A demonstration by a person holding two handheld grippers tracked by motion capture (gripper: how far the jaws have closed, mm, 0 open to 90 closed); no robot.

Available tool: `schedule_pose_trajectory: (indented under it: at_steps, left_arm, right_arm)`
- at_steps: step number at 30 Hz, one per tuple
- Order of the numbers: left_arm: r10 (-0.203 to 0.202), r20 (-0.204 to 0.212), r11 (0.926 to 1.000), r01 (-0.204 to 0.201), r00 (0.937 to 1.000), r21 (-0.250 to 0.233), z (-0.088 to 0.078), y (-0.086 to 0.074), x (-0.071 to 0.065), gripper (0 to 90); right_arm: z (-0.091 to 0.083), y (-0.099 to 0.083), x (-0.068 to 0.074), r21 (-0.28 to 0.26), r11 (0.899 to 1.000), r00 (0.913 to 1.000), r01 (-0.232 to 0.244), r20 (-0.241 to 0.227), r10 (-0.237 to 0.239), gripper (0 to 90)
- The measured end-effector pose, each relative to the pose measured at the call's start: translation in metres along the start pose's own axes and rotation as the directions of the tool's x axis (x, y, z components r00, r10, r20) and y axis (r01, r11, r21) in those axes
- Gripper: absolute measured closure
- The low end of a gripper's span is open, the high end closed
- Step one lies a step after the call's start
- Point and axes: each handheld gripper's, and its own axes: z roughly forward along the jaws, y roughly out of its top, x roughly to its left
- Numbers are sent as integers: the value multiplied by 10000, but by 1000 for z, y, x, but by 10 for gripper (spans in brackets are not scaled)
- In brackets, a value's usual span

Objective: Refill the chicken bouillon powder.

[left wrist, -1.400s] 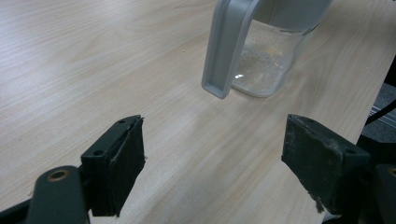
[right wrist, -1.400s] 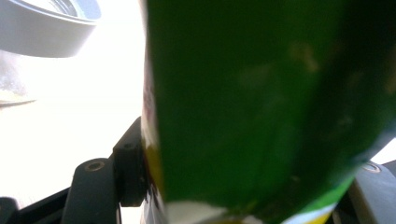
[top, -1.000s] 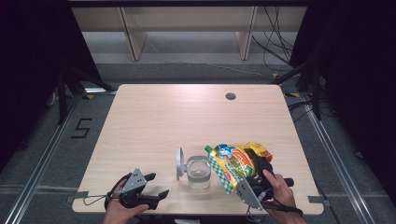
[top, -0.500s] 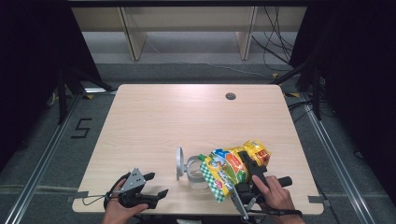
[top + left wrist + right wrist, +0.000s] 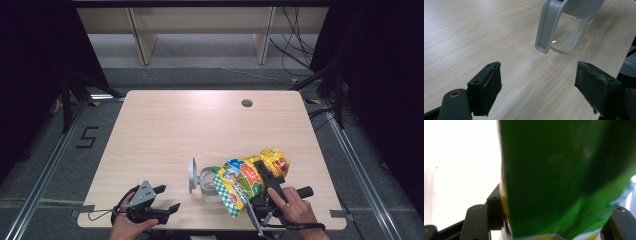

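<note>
You are gripping the snack bag point(image 5: 248, 181) in your right hand-held gripper point(image 5: 264, 176), and since a second ago you have been tipping it left over the clear jar point(image 5: 207, 181), probably to pour. Your left hand-held gripper point(image 5: 167, 197) is resting with jaws apart near the bench point(image 5: 200, 125) front edge; far side is offering room.

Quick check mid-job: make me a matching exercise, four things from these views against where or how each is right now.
Things:
1. snack bag
2. clear jar
3. left tongs
4. grey lid

States:
A. open, nothing between the jaws, low at the table's near edge
B. upright on the table, just beyond the left tongs
C. clamped in the right tongs, tipped over the jar
D. swung open, standing on edge beside the jar's mouth

Pairs: 1-C, 2-B, 3-A, 4-D
</note>
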Motion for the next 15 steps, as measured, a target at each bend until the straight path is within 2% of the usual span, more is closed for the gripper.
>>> schedule_pose_trajectory:
  at_steps: [1, 2, 3, 4, 5, 6, 7, 8, 9, 10, 11, 12, 13, 14, 15]
  left_arm:
    - [15, -31, 10000, -15, 10000, 26, 0, 0, 1, 206]
    - [-57, -53, 10000, 57, 10000, 16, 0, 0, 1, 206]
    - [-135, -44, 9999, 135, 9999, 0, 0, -1, 1, 206]
    - [-305, -83, 9995, 305, 9995, -2, 0, -1, 0, 206]
    - [-7, -137, 10000, 9, 9999, 91, 0, -1, 3, 206]
    - [-7, -137, 10000, 9, 9999, 91, 0, -1, 3, 206]
    - [-93, -105, 10000, 93, 9999, 4, 1, -1, 2, 206]
    - [-14, -137, 9999, 16, 9999, 115, 0, -1, 3, 207]
    - [-93, -113, 9999, 94, 9999, 83, 1, 0, 2, 212]
    - [-123, -79, 9999, 123, 9999, 23, 2, 0, 2, 213]
    - [-71, -61, 10000, 71, 10000, 65, 2, 0, 2, 212]
    - [-278, -62, 9996, 278, 9996, 72, 2, -1, 0, 213]
    - [-182, -47, 9998, 182, 9998, 93, 2, -1, 1, 213]
    - [-211, -91, 9998, 211, 9997, 53, 2, -1, 0, 213]
    - [-236, -56, 9997, 237, 9997, 69, 1, -1, 0, 214]
  right_arm:
    - [0, 1, 1, 144, 9999, 10000, -5, -92, 6, 372]
    - [0, 1, 1, 91, 9998, 9998, 201, -84, -200, 372]
    - [2, 0, 0, -16, 9980, 9978, 635, -183, -635, 373]
    - [2, 0, 0, -16, 9980, 9978, 635, -183, -635, 373]
    - [3, -1, 1, -131, 9958, 9956, 912, -186, -914, 373]
    - [3, -1, 1, -131, 9958, 9956, 912, -186, -914, 373]
    - [2, -2, 3, 112, 9971, 9968, 753, -294, -750, 373]
    - [3, -4, 4, 47, 9977, 9973, 671, -285, -670, 373]
    - [3, -4, 2, 90, 9944, 9939, 1054, -331, -1051, 373]
    - [4, -5, 2, -58, 9922, 9920, 1247, -170, -1247, 373]
    - [3, -7, 4, 122, 9950, 9947, 987, -305, -982, 374]
    - [2, -6, 0, 127, 9895, 9891, 1439, -322, -1435, 374]
    - [2, -7, -2, 112, 9869, 9865, 1610, -310, -1606, 374]
    - [2, -8, -1, 200, 9877, 9875, 1550, -310, -1544, 375]
    - [1, -9, 2, 313, 9926, 9928, 1169, -309, -1159, 375]
